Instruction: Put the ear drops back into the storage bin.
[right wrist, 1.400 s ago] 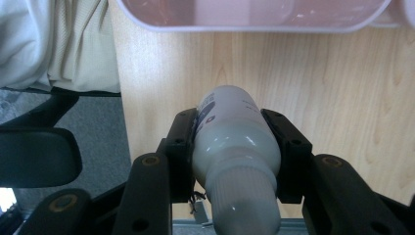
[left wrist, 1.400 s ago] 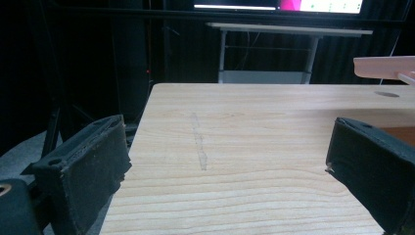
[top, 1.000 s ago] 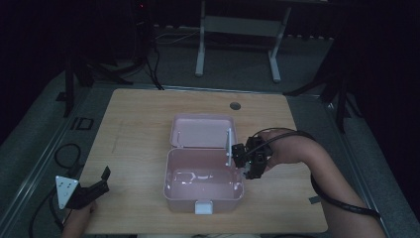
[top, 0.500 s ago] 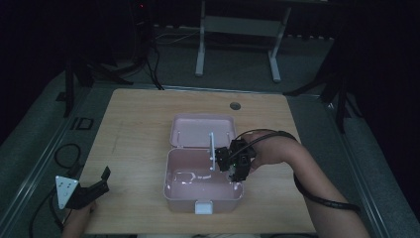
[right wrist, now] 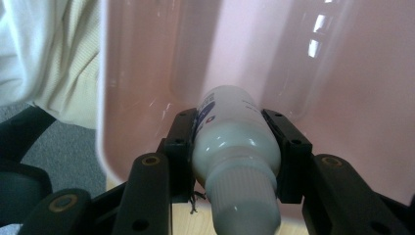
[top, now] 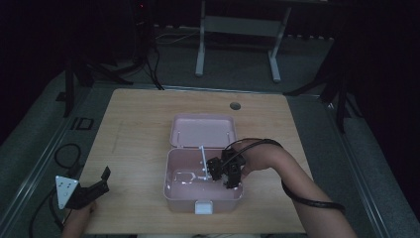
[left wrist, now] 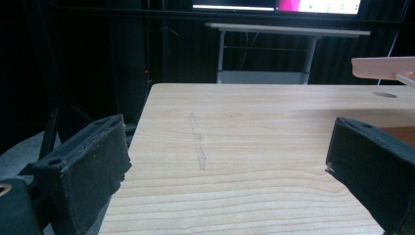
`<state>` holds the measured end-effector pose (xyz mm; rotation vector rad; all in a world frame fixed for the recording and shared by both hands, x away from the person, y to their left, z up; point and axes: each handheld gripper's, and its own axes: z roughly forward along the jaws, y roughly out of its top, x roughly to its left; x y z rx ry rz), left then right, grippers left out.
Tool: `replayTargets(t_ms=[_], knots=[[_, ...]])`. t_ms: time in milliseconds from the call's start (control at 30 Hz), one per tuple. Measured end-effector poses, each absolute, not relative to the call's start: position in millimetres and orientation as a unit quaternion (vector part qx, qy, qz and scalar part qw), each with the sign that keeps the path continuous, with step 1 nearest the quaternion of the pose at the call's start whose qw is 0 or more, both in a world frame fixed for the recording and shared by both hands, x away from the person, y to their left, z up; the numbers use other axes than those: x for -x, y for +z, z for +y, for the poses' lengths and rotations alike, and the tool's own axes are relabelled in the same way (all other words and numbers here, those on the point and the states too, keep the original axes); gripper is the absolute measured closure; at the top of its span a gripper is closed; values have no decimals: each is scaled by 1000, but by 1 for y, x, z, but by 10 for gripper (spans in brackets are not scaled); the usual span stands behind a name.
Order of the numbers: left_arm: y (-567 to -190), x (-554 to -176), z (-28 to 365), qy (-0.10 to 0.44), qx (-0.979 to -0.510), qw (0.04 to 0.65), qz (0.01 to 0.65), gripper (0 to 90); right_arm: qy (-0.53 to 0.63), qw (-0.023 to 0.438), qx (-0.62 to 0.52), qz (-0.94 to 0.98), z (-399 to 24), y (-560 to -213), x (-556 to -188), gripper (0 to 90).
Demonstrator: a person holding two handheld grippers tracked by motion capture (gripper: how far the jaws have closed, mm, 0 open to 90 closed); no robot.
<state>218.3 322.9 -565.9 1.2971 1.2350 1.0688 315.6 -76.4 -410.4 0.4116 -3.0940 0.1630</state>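
A pink plastic box (top: 171, 193) stands open in the middle of the wooden table, its lid (top: 203, 130) folded back. My right gripper (top: 224, 173) reaches into the box's right side, low inside it. In the right gripper view, my right gripper (right wrist: 237, 128) is shut on a white bottle (right wrist: 230, 147) with a ribbed cap, and the pink wall (right wrist: 342, 73) is close behind. My left gripper (top: 103, 182) rests near the table's front left corner. Its jaws stand open over bare wood in the left gripper view (left wrist: 227, 161), with nothing between them.
A white latch (top: 204, 207) sits on the box's front wall. A round cable hole (top: 235, 105) lies at the table's far side. A black cable (top: 307, 198) trails along the right forearm. A metal stand (top: 237, 25) is on the floor beyond the table.
My right gripper has moved left and down into the box, still holding the bottle. The left gripper has stayed where it was.
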Motion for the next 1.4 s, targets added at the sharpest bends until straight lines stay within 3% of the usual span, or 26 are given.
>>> replayTargets(t_ms=[700,1400], knots=[[-566,-218,323,442,-539,503,511,23,89,31,-155,-983,-68,-469,-319,594],[-566,-218,323,440,-539,505,510,23,102,30,-152,-983,-66,-487,-319,592]])
